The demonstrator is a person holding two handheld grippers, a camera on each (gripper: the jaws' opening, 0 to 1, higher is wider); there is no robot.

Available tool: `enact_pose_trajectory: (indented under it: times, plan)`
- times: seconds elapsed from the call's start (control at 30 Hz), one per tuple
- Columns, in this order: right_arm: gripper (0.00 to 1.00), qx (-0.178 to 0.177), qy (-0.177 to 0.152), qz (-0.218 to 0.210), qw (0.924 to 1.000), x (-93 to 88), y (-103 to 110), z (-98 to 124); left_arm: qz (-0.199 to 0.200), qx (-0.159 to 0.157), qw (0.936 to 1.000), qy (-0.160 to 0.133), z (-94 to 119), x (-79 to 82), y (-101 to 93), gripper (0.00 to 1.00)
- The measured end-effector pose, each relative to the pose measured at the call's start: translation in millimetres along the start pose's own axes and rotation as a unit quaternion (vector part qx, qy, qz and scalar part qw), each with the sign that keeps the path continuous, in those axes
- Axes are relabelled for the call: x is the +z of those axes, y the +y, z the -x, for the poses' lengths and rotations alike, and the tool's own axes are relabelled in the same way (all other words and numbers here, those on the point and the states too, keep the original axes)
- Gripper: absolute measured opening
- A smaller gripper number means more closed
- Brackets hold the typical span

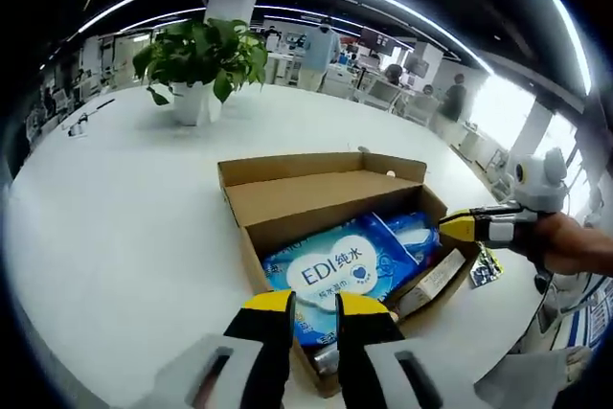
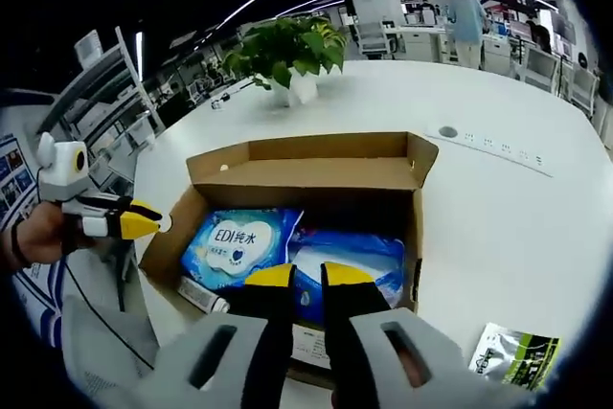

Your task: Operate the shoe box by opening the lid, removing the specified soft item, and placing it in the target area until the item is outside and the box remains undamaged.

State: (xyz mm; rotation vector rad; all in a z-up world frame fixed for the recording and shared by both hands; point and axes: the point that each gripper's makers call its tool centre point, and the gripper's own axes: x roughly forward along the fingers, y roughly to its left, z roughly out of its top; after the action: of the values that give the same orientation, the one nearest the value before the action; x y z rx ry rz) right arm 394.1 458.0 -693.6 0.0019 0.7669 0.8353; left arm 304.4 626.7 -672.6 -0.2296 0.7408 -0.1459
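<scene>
Left gripper view: the shoe box point(image 1: 330, 200) sits at centre on the white table point(image 1: 115, 227), with its lid point(image 1: 321, 168) folded back toward 12 o'clock, so the contents are exposed.
Soft item: a blue wet-wipes pack marked "EDI" point(image 1: 335, 270) lies flat in the box, label up, just beyond the jaw tips at 6 o'clock; a second blue pack point(image 1: 410, 227) lies beside it toward 2 o'clock.
Long axis: the EDI pack's length runs roughly from 8 to 2 o'clock in this view, along the box.
Left gripper point(image 1: 314, 304): yellow-tipped jaws stand slightly apart, holding nothing, poised over the near box wall, probably lining up to pinch the pack.
Right gripper point(image 1: 458, 228): it enters at 3 o'clock, held by a hand point(image 1: 575, 244), with its tip at the box's end wall; I cannot tell from here how its jaws stand.
Right gripper view: the same box point(image 2: 316, 179) lies at centre, the EDI pack point(image 2: 238, 241) at 9 o'clock inside it and the other blue pack point(image 2: 350, 265) directly ahead.
Right gripper, own view point(image 2: 306, 278): jaws show a narrow gap, empty, hovering above the near edge.
Left gripper, seen here point(image 2: 144, 222): at 9 o'clock, tip near the box corner.
Other things: a potted plant point(image 2: 287, 55) stands at 12 o'clock; a small green sachet point(image 2: 512, 353) lies on the table at 4 o'clock.
Stage: lid open, item not yet lifted.
</scene>
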Motion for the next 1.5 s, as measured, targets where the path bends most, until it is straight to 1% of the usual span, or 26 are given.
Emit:
enact_pose_trajectory:
  times: [0.4,0.7,0.77,1.0,1.03,1.13,1.2,1.27,1.43,1.5]
  plan:
    - [0.11,0.017,0.019,0.0,0.9997,-0.6,10.4,-22.1,0.013,0.004,0.9999,-0.002,0.1,1.0,9.4,0.17]
    - [0.12,0.024,0.035,0.001,0.9991,-5.8,19.6,-38.9,0.024,0.009,0.9997,-0.001,6.4,-2.5,20.2,0.17]
    - [0.12,0.027,0.038,-0.001,0.9989,-6.6,20.3,-45.4,0.026,0.011,0.9996,0.0,8.3,-3.6,23.4,0.17]
    - [0.1,0.031,0.047,-0.001,0.9984,-11.3,24.7,-55.6,0.033,0.018,0.9993,0.001,13.2,-6.8,33.1,0.16]
    - [0.1,0.032,0.047,-0.001,0.9984,-11.1,25.4,-57.0,0.035,0.018,0.9992,0.001,11.7,-6.9,37.2,0.16]
    - [0.1,0.037,0.048,-0.002,0.9982,-11.3,29.4,-58.5,0.037,0.02,0.9991,0.002,10.2,-7.7,41.2,0.16]
    - [0.08,0.041,0.046,-0.004,0.9981,-10.0,29.5,-61.7,0.038,0.021,0.999,0.002,9.6,-8.2,43.5,0.16]
    - [0.06,0.043,0.043,-0.002,0.9982,-8.4,30.3,-63.8,0.04,0.021,0.999,0.002,9.4,-9.2,44.2,0.16]
    - [0.07,0.045,0.048,0.005,0.9978,-10.1,36.6,-65.9,0.043,0.021,0.9988,0.001,8.8,-10.9,46.2,0.16]
    - [0.07,0.043,0.053,0.011,0.9976,-10.9,35.4,-71.9,0.044,0.021,0.9988,0.0,8.7,-11.2,47.4,0.16]
